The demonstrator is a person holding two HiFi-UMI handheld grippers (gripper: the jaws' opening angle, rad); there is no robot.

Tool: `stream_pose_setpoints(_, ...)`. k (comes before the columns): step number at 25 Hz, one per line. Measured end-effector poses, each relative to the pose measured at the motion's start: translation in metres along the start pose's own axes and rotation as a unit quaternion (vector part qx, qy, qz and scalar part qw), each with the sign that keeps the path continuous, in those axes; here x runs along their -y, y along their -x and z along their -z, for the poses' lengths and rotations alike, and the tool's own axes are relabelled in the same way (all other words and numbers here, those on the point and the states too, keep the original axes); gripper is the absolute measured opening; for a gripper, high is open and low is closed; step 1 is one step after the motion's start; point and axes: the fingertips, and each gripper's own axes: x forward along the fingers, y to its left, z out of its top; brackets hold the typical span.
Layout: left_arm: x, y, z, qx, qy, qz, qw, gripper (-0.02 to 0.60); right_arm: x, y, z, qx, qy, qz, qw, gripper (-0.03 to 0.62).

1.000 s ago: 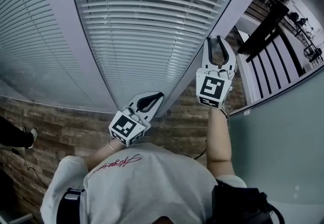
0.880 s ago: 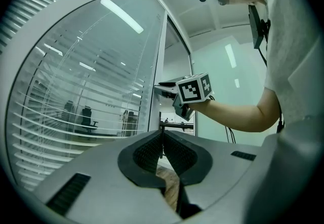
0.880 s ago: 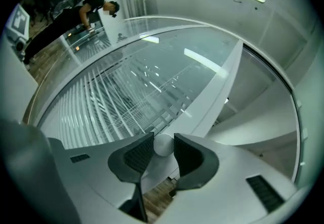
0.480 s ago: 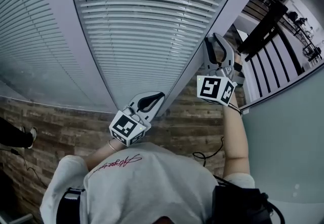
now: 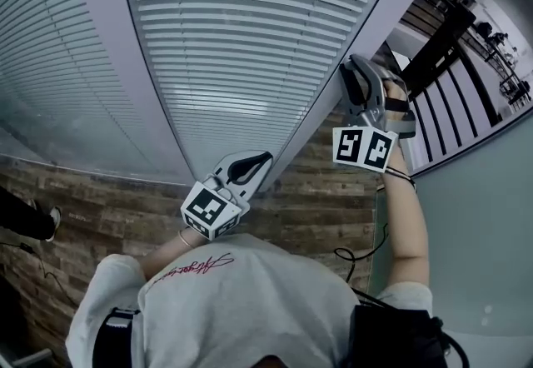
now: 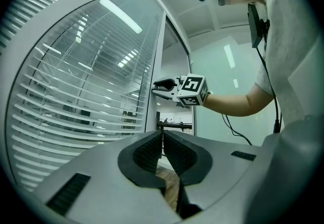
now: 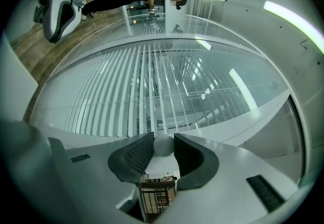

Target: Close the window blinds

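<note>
Right tool (image 5: 358, 75) clamps round knob (image 7: 163, 145) on frame (image 5: 383, 17), likely for twisting blinds (image 5: 241, 50) closed; left tool (image 5: 260, 160) idle, jaws together, empty

The right gripper (image 5: 351, 68) lies on its side, jaws clamped on a round knob (image 7: 163, 146), with its forearm (image 5: 406, 225) stretched straight behind it. The left gripper (image 5: 263, 157) hangs below and left of the knob, well apart, jaws together on nothing, arm drawn in.

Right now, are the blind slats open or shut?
Open. In the left gripper view the blind slats stand apart, with see-through gaps between them; the right gripper view shows the same gaps.
</note>
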Motion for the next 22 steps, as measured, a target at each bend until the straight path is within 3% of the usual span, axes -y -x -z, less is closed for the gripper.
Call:
stream_pose_setpoints(7,0.000,0.002,0.005,0.004,-0.005,0.000,1.0000,0.020,-0.008,0.001,0.001,-0.003,0.077,-0.020,0.997,0.132)
stream_pose_setpoints(18,-0.001,0.005,0.002,0.001,0.007,0.006,1.0000,0.020,-0.012,-0.001,0.002,-0.004,0.219,-0.060,0.974,0.132)
stream_pose_setpoints(22,-0.003,0.007,0.002,0.003,0.003,0.003,1.0000,0.020,-0.012,-0.001,0.002,-0.006,0.236,-0.067,0.969,0.132)
